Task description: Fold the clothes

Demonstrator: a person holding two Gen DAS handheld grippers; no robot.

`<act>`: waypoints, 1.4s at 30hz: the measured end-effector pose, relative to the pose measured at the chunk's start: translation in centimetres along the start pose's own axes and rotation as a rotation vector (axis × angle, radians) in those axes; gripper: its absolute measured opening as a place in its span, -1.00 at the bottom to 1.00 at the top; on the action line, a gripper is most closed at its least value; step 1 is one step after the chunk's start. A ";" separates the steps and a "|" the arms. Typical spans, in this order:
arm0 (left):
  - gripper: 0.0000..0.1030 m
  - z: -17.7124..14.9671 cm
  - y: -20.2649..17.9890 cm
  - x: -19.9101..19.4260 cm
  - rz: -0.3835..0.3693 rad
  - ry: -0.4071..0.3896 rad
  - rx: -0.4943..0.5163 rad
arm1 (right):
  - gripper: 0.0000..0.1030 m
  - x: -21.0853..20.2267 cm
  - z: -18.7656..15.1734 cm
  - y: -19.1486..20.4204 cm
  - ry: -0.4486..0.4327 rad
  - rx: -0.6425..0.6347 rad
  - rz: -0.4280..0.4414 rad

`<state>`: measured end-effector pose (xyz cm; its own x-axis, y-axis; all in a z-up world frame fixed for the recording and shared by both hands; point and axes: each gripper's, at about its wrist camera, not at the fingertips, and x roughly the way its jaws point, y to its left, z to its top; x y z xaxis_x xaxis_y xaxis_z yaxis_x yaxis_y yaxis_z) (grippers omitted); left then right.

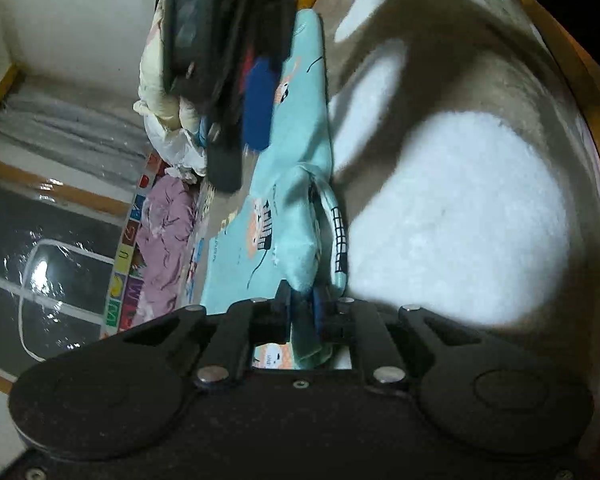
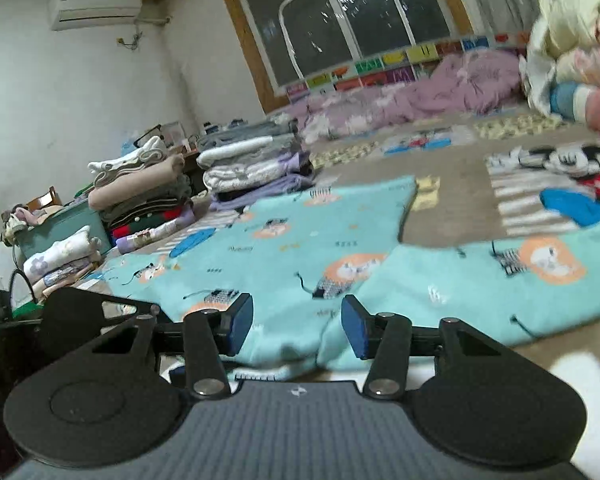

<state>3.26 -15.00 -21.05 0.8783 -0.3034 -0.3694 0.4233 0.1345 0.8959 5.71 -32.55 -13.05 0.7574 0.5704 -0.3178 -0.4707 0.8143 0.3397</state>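
Clutter: folded stacks [image 2: 240, 160] at the far-left edge of the bed, purple quilt [image 2: 440, 84] under the window [image 2: 340, 20], cream bundle [image 1: 160, 92] beside it. Turquoise printed garment [image 2: 300, 248] lies flat on the cartoon blanket [image 2: 540, 176] — right gripper [image 2: 297, 330] has jaws apart, hem between them (pads not touching). Left gripper [image 1: 306, 314] is clamped on a bunched fold of that garment.

Right edge cuts off the pajamas [image 2: 300, 248] and a blurred pink bundle [image 2: 598, 92]. Upper pajamas hidden behind a dark blurred device [image 1: 220, 60].
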 end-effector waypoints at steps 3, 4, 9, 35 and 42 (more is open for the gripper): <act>-0.84 -0.5 -0.3 -0.4 0.000 0.013 0.033 | -0.22 1.5 0.0 0.8 -0.016 -0.036 0.010; -0.84 -0.7 -0.3 -0.8 -0.010 0.023 0.033 | -0.25 2.4 -0.1 1.0 0.004 -0.047 0.007; -0.79 -2.3 2.7 -2.9 -0.141 0.086 -0.108 | -0.38 4.6 -1.7 2.9 0.186 -0.218 -0.107; -0.55 -11.7 13.8 -4.8 -0.011 0.199 -1.150 | -0.36 3.0 -1.9 6.4 0.056 -0.337 -0.073; -0.05 -16.5 9.3 -4.8 0.003 0.249 -1.261 | -0.07 7.2 -4.2 7.7 0.212 -0.352 -0.061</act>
<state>6.61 3.32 -15.04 0.8395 -0.1358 -0.5261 0.2171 0.9714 0.0957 5.66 -21.74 -16.43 0.6959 0.4992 -0.5162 -0.5817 0.8134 0.0025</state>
